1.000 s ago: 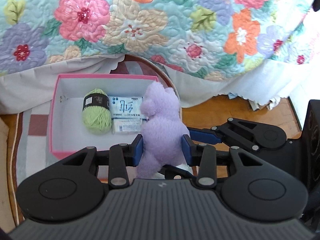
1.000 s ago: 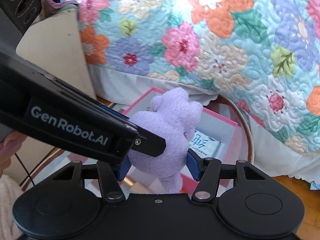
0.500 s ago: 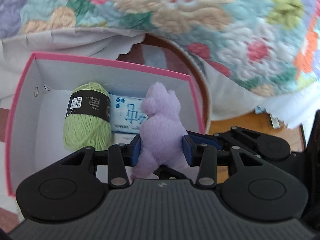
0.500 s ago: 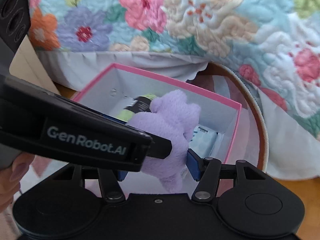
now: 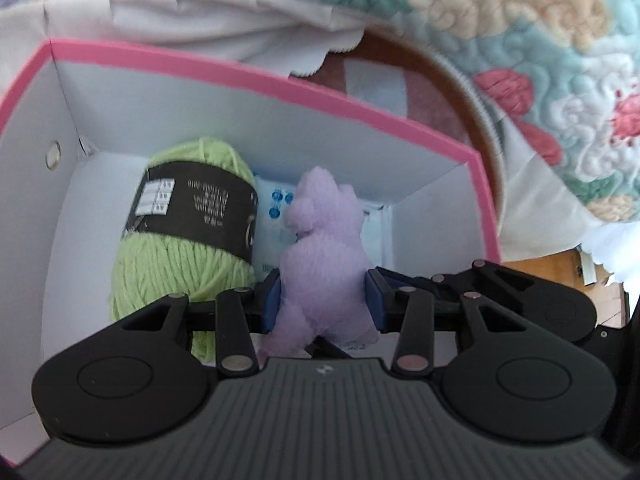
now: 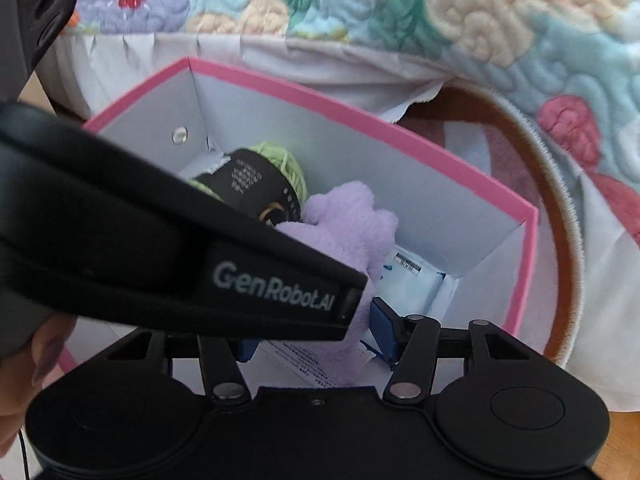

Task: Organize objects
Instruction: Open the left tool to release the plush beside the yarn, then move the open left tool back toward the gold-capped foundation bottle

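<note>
Left gripper (image 5: 323, 306) and right gripper (image 6: 316, 334) fingers both clamped on purple plush toy (image 5: 325, 272) inside pink box (image 5: 256, 76); green yarn skein (image 5: 180, 248) at toy's 9 o'clock.

Yarn ball (image 5: 188, 236) fills box's (image 5: 248, 76) middle; left side open.

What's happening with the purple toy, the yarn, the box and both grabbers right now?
Purple toy: gripped, lowered into the box.
Yarn: lying in the box, label band on.
Box: open, no lid.
Tissue packs: lying under the toy.
Left gripper: shut on the toy.
Right gripper: closed around the toy too.
</note>
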The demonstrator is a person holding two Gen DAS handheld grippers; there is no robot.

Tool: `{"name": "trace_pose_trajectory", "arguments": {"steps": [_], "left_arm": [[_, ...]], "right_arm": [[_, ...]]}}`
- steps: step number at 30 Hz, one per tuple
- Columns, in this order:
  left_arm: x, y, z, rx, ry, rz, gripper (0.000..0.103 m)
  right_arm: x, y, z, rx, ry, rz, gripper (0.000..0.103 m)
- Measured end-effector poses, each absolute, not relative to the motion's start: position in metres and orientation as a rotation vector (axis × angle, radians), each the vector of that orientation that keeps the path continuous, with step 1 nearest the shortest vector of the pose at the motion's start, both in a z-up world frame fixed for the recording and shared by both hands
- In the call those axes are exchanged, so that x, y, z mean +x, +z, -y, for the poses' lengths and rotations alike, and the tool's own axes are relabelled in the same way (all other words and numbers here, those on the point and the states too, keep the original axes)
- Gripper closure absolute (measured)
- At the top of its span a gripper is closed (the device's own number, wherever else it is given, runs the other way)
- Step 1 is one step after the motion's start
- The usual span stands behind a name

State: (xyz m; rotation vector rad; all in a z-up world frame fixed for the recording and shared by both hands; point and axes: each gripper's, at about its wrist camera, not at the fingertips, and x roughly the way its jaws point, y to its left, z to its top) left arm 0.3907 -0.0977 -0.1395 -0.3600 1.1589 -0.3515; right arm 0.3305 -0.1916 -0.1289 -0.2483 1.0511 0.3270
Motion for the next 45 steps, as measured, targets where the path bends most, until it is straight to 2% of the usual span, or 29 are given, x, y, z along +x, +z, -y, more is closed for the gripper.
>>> {"name": "trace_pose_trajectory", "arguments": {"steps": [2,4,8,10,16,35,45], "left_arm": [[0.390,-0.143,0.097,-0.369,-0.331,-1.177,0.057],[0.386,-0.137,0.094,-0.376,-0.316,-1.171,0.045],[0.374,-0.112,0.092,-0.318,-0.301,-1.144,0.035],[0.366,-0.097,0.092,-0.268,-0.302,-1.136,0.029],[0.342,-0.064,0.066,-0.273,-0.311,-1.145,0.029],[0.240,0.056,0.031,-0.054,-0.295,-1.077,0.029],[0.186,0.088,0.022,0.000,-0.286,-1.056,0.028]], "right_arm": [[0.331,-0.133,0.191,-0.263,0.342,-1.072,0.041],[0.327,-0.132,0.193,-0.247,0.347,-1.065,0.034],[0.309,-0.117,0.190,-0.241,0.375,-0.999,0.019],[0.297,-0.106,0.190,-0.226,0.367,-0.960,0.017],[0.258,-0.076,0.199,-0.124,0.362,-0.914,0.017],[0.160,0.047,0.192,-0.071,0.442,-0.882,0.017],[0.112,0.081,0.178,-0.084,0.507,-0.877,0.017]]}}
